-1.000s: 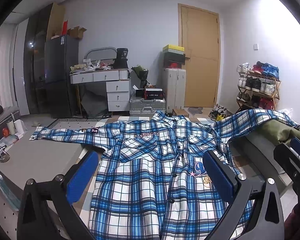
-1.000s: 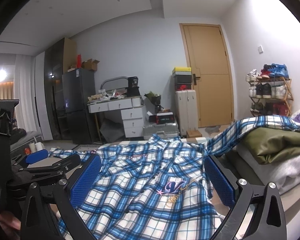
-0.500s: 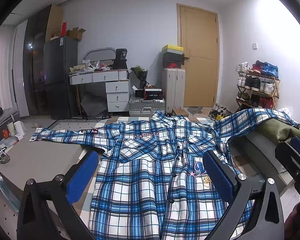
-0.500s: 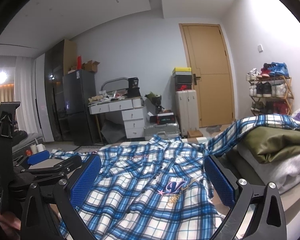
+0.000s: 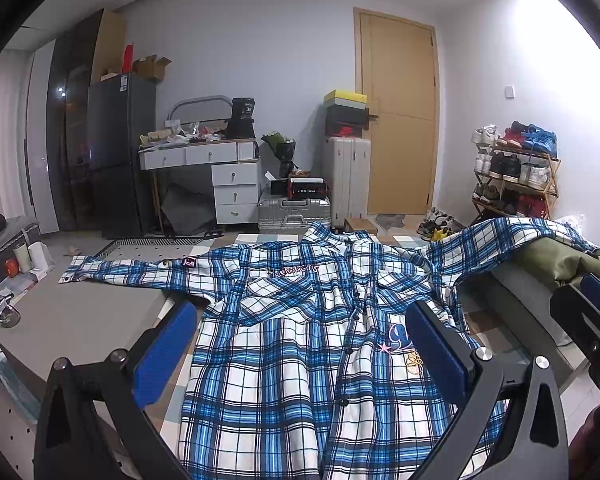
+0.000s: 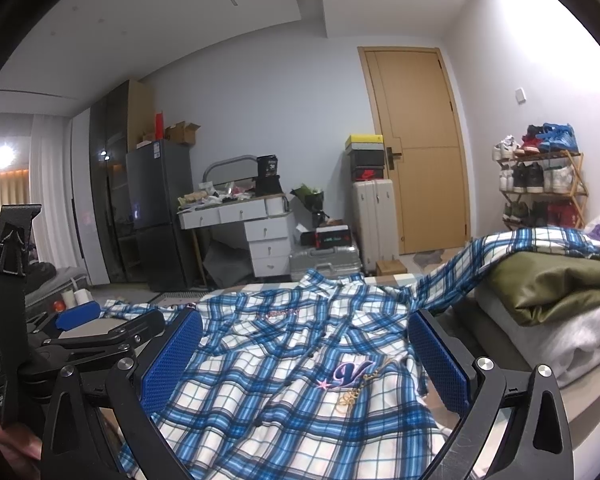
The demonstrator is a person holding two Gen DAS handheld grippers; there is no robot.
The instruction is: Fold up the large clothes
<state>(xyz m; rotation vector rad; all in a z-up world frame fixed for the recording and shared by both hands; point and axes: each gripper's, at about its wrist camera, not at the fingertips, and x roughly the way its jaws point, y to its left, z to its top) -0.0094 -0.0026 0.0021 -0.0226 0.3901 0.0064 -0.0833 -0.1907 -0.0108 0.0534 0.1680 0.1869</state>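
Both grippers hang low over the near hem of the shirt (image 5: pixel 284 360), side by side, pointing along it toward the collar. The left gripper (image 5: pixel 300 344) has its blue pads spread wide, gripping nothing; the right gripper (image 6: pixel 304 356) is just as wide apart and empty. A thumb (image 6: pixel 16 452) shows at the left one's handle, the rest of the hand cut off. The shirt lies flat, front up, buttoned, one sleeve stretched left, the other draped over an olive bundle (image 6: pixel 560 284) to its right. The hem nearest the grippers runs out of view below. Beyond the collar stands a door (image 5: pixel 400 116).
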